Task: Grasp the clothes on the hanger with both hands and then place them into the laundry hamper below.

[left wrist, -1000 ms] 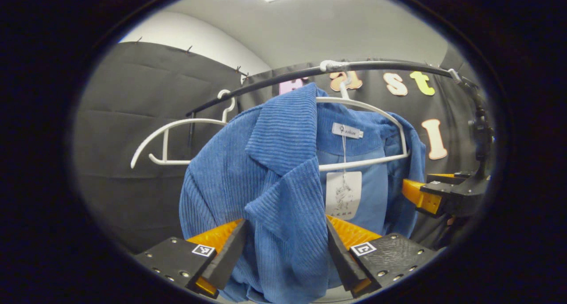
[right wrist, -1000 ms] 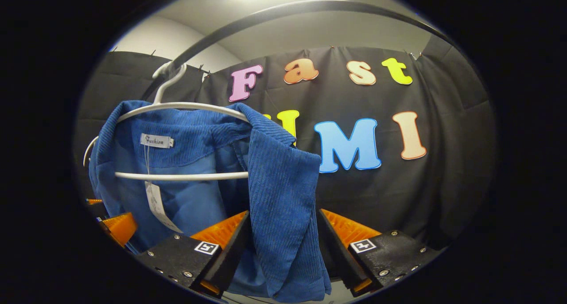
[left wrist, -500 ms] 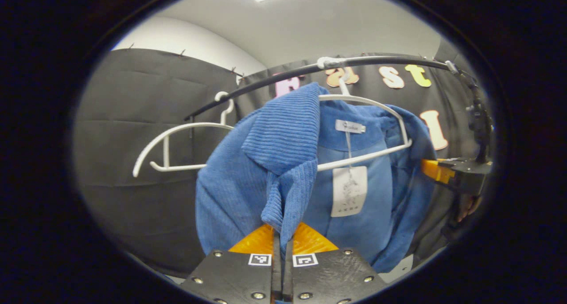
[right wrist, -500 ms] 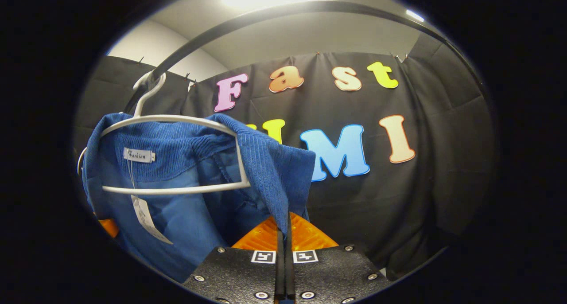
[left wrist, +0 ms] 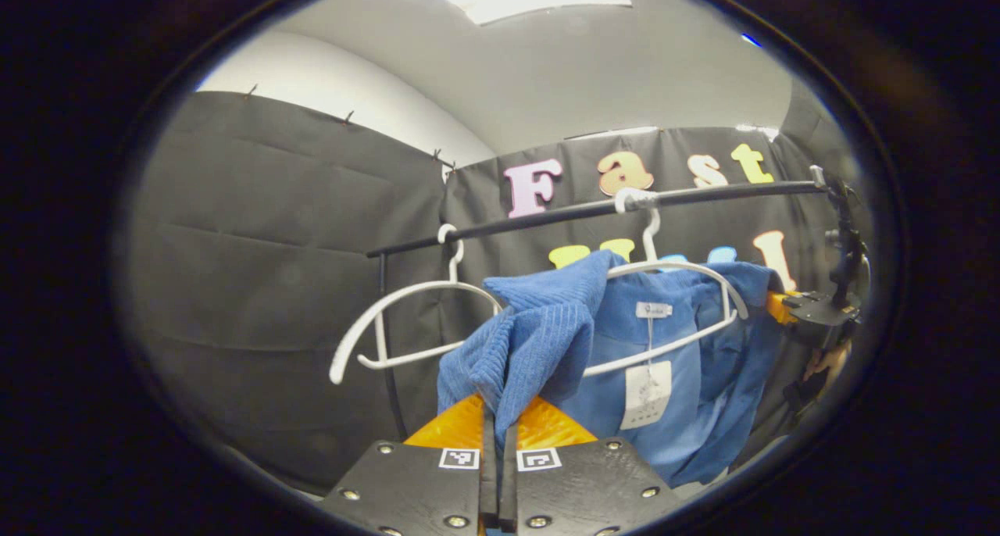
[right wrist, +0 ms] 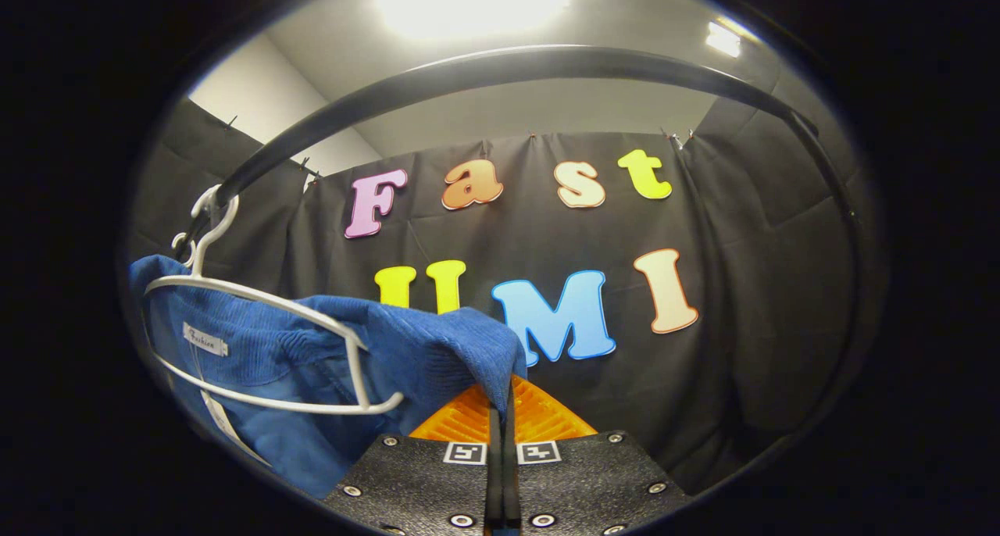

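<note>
Left gripper view: left gripper [left wrist: 495,430] at bottom centre, fingers pinched tight on a fold of the jacket [left wrist: 539,337], lapel area. Jacket sits centre-right of frame, draped on the white hanger [left wrist: 687,274], which hooks on the black rail [left wrist: 547,212]. A second, bare hanger [left wrist: 406,301] hangs just left of it on the same rail. Right gripper [left wrist: 812,309] shows at the right edge, against the jacket's far side, a hand below it.

Right gripper view: right gripper [right wrist: 501,423] at bottom centre, fingers clamped on the jacket's other front edge. Jacket and hanger fill lower left; the hanger's end pokes out bare of cloth. Rail arcs overhead. Hamper isn't visible here.

Risks, my read: collar is over the hanger top, so an uneven pull could drag the hanger off the rail with the jacket, or knock the bare hanger. Both grips are thin edge pinches; a snag on the hanger arm could slip one side out.
</note>
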`<state>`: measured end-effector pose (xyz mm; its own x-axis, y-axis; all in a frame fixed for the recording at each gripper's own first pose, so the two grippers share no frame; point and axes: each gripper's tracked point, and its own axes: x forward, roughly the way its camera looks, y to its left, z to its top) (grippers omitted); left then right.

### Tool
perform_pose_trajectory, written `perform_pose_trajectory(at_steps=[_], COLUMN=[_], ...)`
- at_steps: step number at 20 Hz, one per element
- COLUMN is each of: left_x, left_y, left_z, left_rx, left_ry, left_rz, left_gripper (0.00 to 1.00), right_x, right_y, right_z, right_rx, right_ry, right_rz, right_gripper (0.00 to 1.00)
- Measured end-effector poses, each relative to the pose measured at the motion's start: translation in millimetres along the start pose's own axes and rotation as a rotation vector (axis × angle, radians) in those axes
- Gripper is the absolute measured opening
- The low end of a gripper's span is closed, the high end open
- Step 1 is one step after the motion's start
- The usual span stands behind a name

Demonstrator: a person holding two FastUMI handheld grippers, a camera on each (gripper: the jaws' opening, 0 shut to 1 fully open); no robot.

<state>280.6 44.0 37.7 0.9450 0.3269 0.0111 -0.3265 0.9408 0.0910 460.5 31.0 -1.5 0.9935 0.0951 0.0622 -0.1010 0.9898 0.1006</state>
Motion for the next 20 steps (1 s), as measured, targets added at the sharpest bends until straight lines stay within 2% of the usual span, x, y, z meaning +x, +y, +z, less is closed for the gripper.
perform_pose_trajectory(at_steps=[6,10,13,16,20], left_x=[15.5,35.5,61.5,86.5,95.4], left_y=[37.4,51.9,58.5,58.4,56.4], left_z=[47.6,72.3,69.0,49.6,18.9], left_rx=[0.067,0.093,0.125,0.132,0.147], left_ry=[-0.086,-0.124,-0.114,-0.073,-0.026], left_rz=[0.047,0.047,0.045,0.026,0.019], left_gripper=[0.01,0.02,0.01,0.01,0.01], right_x=[23.6,34.4,47.1,61.2,55.0], right_y=[-7.3,-7.2,-3.6,-1.5,-2.7], right_z=[17.5,16.1,-0.8,-26.8,-58.9], right_rx=[-0.025,-0.048,-0.112,-0.137,-0.151], right_ry=[-0.063,-0.092,-0.089,-0.024,0.034], right_rz=[-0.035,-0.047,-0.052,-0.031,-0.028], right_gripper=[0.00,0.00,0.00,0.00,0.00])
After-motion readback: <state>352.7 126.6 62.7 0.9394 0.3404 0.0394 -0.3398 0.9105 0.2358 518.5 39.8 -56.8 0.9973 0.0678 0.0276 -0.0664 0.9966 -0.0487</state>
